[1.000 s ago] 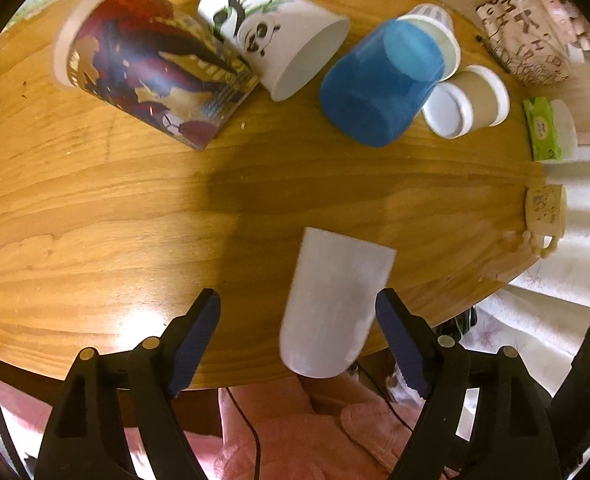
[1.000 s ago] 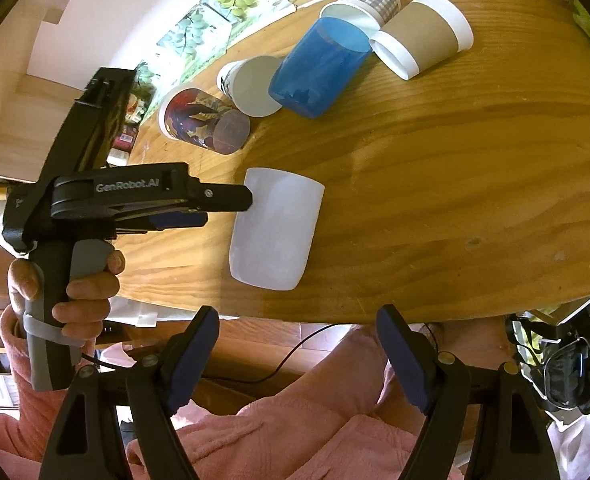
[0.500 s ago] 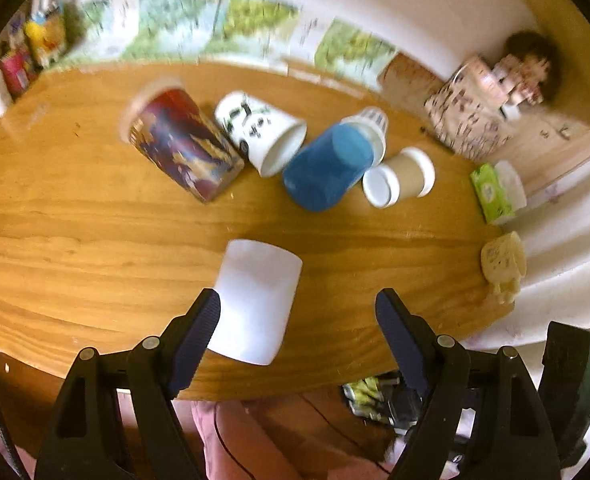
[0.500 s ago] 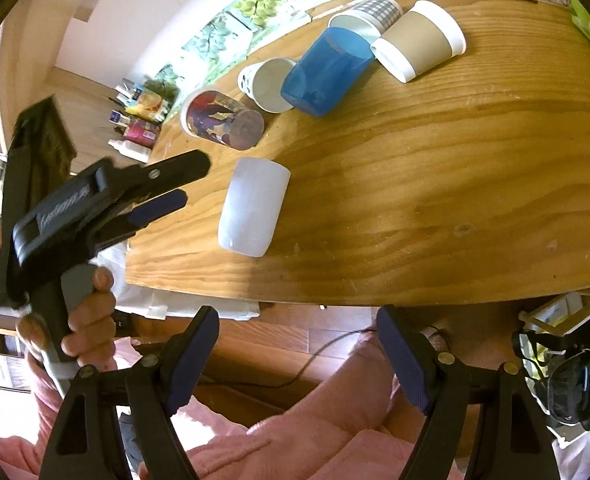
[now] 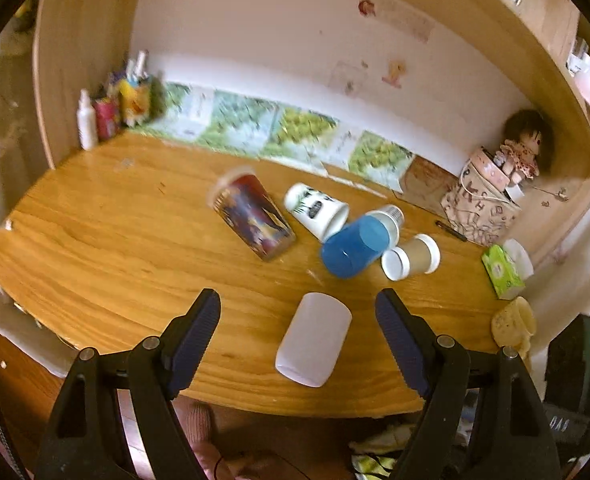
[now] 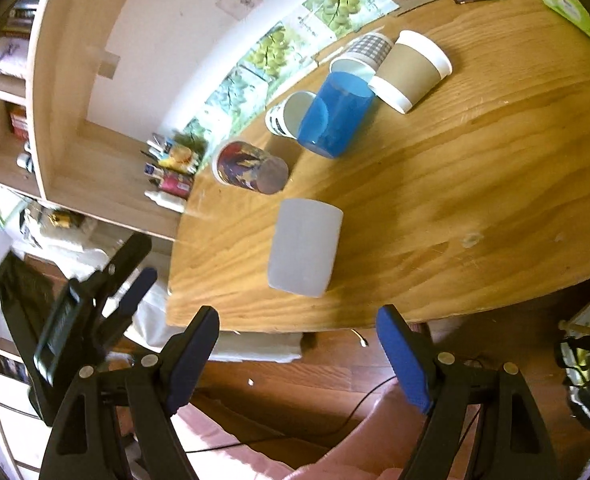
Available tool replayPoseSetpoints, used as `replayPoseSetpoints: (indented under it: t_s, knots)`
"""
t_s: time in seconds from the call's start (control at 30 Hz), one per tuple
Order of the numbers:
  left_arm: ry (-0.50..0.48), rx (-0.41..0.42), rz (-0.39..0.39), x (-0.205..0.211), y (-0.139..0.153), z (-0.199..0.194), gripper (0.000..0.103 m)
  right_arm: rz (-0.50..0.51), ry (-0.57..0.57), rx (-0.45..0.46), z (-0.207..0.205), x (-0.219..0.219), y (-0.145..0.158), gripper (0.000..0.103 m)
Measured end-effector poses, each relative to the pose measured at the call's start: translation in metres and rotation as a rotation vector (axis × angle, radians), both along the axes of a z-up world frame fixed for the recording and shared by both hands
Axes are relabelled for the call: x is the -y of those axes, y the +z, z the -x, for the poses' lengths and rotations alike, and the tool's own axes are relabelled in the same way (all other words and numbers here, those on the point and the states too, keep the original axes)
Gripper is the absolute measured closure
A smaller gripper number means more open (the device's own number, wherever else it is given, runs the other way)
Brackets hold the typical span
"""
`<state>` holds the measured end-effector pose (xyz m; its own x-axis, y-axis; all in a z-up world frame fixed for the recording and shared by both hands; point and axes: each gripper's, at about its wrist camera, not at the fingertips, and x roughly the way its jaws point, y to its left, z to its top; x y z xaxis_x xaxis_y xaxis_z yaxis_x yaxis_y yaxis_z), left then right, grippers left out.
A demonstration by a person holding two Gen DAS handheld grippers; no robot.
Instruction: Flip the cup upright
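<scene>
Wooden desk point(image 5: 107, 248) carries a frosted white cup point(image 5: 314, 345) lying on its side near the blue cup point(image 5: 354, 249); both tongs, left point(image 5: 297, 334) and right point(image 6: 297, 350), gape wide, holding nothing.

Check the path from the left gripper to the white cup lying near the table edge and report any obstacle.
Nothing visible blocks it. The white cup lies on its side ahead of the open left gripper, with bare table around it. The blue cup lies farther back.
</scene>
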<state>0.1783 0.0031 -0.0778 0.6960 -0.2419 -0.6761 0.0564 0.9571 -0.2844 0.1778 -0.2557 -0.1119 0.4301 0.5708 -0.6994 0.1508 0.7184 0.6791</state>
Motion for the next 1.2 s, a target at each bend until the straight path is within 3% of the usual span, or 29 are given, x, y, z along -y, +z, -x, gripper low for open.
replayPoseSetpoints:
  t_s: [0.2, 0.43, 0.57, 1.2]
  knots:
    - [0.050, 0.074, -0.087, -0.006, 0.006, 0.022, 0.020, 0.029, -0.023, 0.088, -0.002, -0.011, 0.011, 0.021]
    - [0.040, 0.051, -0.098, -0.018, 0.009, 0.034, 0.020, 0.069, -0.025, 0.127, -0.012, -0.031, 0.015, 0.021]
    - [0.005, 0.056, -0.135, -0.022, 0.010, 0.036, 0.020, 0.085, -0.034, 0.115, -0.018, -0.042, 0.012, 0.021]
    - [-0.221, 0.079, -0.151, -0.056, 0.015, -0.006, 0.020, 0.151, -0.143, -0.045, -0.058, -0.092, -0.024, 0.021]
